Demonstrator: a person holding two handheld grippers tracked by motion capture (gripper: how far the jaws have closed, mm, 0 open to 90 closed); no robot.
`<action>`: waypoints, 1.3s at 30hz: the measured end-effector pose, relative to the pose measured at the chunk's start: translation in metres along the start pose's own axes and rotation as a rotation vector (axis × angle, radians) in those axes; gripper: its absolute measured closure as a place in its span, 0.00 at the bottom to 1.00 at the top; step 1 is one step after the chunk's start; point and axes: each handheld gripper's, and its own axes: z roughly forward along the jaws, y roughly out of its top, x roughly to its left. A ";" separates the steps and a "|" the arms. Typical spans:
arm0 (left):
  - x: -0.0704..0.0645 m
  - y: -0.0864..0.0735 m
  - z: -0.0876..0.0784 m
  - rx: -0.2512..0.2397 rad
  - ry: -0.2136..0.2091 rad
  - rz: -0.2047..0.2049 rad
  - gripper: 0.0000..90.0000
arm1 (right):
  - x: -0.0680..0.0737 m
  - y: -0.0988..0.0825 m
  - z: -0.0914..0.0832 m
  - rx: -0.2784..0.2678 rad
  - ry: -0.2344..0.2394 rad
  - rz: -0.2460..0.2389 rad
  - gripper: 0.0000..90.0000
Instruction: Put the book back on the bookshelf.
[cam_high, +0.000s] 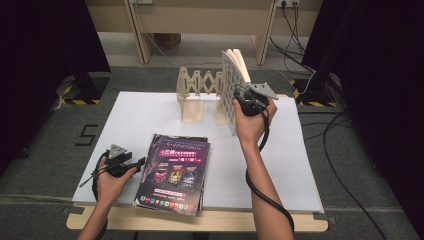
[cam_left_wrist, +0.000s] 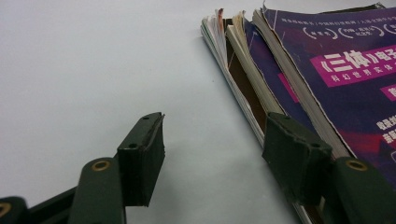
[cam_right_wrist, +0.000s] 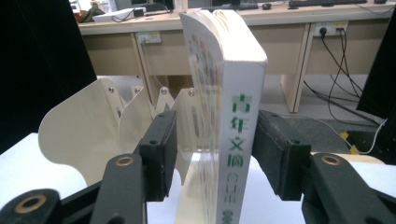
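Observation:
A white book (cam_high: 232, 85) stands upright at the right end of a cream folding book rack (cam_high: 197, 92) at the back of the table. My right gripper (cam_high: 240, 97) reaches around its spine. In the right gripper view the book (cam_right_wrist: 236, 93) stands between the jaws of the right gripper (cam_right_wrist: 215, 154), with a gap at the left pad, so the gripper is open. A stack of purple-covered magazines (cam_high: 175, 172) lies flat near the front edge. My left gripper (cam_high: 137, 162) rests just left of it, open. The left gripper (cam_left_wrist: 212, 154) has bare table between its jaws, its right jaw at the stack's (cam_left_wrist: 327, 70) edge.
A white sheet (cam_high: 150, 110) covers the table top. Behind the table stand wooden desk legs (cam_high: 137, 35) and, on the right, cables (cam_high: 345, 165) trail over the grey floor. Dark curtains (cam_high: 45, 50) hang at both sides.

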 end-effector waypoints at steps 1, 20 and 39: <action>0.000 0.000 0.000 0.000 0.000 0.000 0.42 | -0.001 -0.001 -0.001 0.005 0.000 -0.009 0.56; 0.000 0.000 0.000 0.002 0.005 0.003 0.42 | -0.017 -0.021 -0.024 0.087 0.028 0.017 0.56; -0.011 0.021 -0.022 -0.079 -0.034 -0.020 0.42 | -0.019 -0.070 -0.042 0.238 0.089 0.032 0.57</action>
